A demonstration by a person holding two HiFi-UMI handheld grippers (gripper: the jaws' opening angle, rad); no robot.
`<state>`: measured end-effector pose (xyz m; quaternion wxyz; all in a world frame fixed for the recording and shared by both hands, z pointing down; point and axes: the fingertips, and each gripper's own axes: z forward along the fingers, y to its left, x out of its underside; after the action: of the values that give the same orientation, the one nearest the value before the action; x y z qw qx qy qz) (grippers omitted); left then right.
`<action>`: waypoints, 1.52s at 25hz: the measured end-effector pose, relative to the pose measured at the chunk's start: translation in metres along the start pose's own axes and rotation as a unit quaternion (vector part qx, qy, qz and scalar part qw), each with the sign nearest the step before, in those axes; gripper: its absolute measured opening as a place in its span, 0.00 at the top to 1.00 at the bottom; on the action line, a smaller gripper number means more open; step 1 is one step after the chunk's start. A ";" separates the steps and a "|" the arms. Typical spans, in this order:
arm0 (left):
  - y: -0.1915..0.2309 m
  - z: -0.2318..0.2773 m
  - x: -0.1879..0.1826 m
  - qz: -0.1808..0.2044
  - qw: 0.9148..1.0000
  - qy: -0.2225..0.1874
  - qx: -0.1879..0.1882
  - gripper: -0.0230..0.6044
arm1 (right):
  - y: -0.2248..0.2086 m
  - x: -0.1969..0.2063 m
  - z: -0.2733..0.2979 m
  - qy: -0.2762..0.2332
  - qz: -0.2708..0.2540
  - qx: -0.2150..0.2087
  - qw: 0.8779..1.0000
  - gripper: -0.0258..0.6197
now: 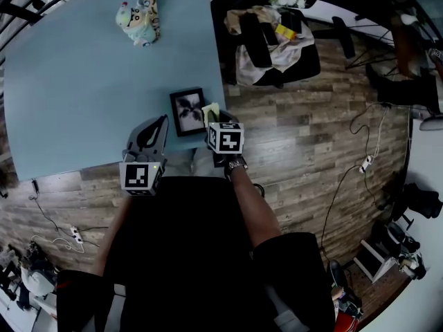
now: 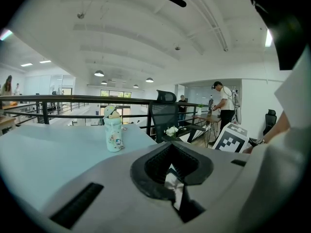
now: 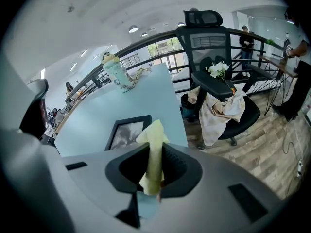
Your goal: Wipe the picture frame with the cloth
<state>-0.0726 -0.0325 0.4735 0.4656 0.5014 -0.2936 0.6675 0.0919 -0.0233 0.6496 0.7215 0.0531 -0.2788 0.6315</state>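
"Head view, for the log: where is the picture frame (image 1: 188, 111)?"

"Flat on the light blue table (image 1: 83, 81), near its right edge and close to the person. Black border, pale print inside."

"And the cloth (image 1: 211, 111)?"

"Yellow-green, pinched upright between the jaws of the right gripper (image 3: 154, 171). The jaws are closed on its middle and the free end stands above them. Right gripper view puts that end just over the frame's near right corner; I cannot tell whether it touches."

"Left gripper (image 1: 156, 126)?"

"Jaws together, holding nothing I can name. It sits just left of the frame, angled up, so its own view shows mostly ceiling and the cartoon bottle (image 2: 112, 130) at the far end of the table."

"Step in hand?"

"My reading is approach, with the cloth brought to the frame and no stroke begun."

"Next move calls for?"

"Tip the right gripper down so the cloth lies on the glass, then sweep across it. The frame rests loose near the table edge — a push toward the office chair (image 1: 273, 40) could slide it off. Steadying it with the left gripper looks sensible."
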 end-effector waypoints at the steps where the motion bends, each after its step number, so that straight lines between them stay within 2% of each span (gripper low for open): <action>1: 0.001 -0.001 -0.001 -0.001 1.000 0.000 -0.003 0.97 | 0.001 -0.001 -0.001 -0.002 -0.001 -0.002 1.000 0.87; 6: 0.000 -0.011 0.004 -0.014 1.000 0.014 -0.022 0.97 | 0.015 -0.007 -0.008 -0.009 -0.016 -0.024 1.000 0.87; 11: -0.004 -0.020 0.005 -0.021 0.999 0.006 -0.036 0.97 | 0.041 -0.001 -0.011 -0.005 -0.038 -0.056 0.998 0.87; 19: 0.000 -0.037 0.001 -0.014 0.998 0.003 -0.068 0.97 | 0.077 0.013 -0.005 0.018 -0.080 -0.096 0.992 0.87; 26: 0.009 -0.058 0.010 -0.035 0.994 0.006 -0.105 0.97 | 0.107 0.023 0.003 0.039 -0.118 -0.127 0.984 0.87; 33: 0.020 -0.077 0.017 -0.040 0.990 0.009 -0.137 0.97 | 0.127 0.040 0.011 0.063 -0.145 -0.147 0.976 0.87; 38: 0.020 -0.084 0.023 -0.047 0.988 0.013 -0.147 0.97 | 0.130 0.048 0.016 0.074 -0.159 -0.149 0.973 0.87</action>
<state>-0.1256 0.0395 0.4695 0.5688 0.4317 -0.3585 0.6013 -0.0333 0.0377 0.6501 0.8310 -0.0588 -0.3037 0.4623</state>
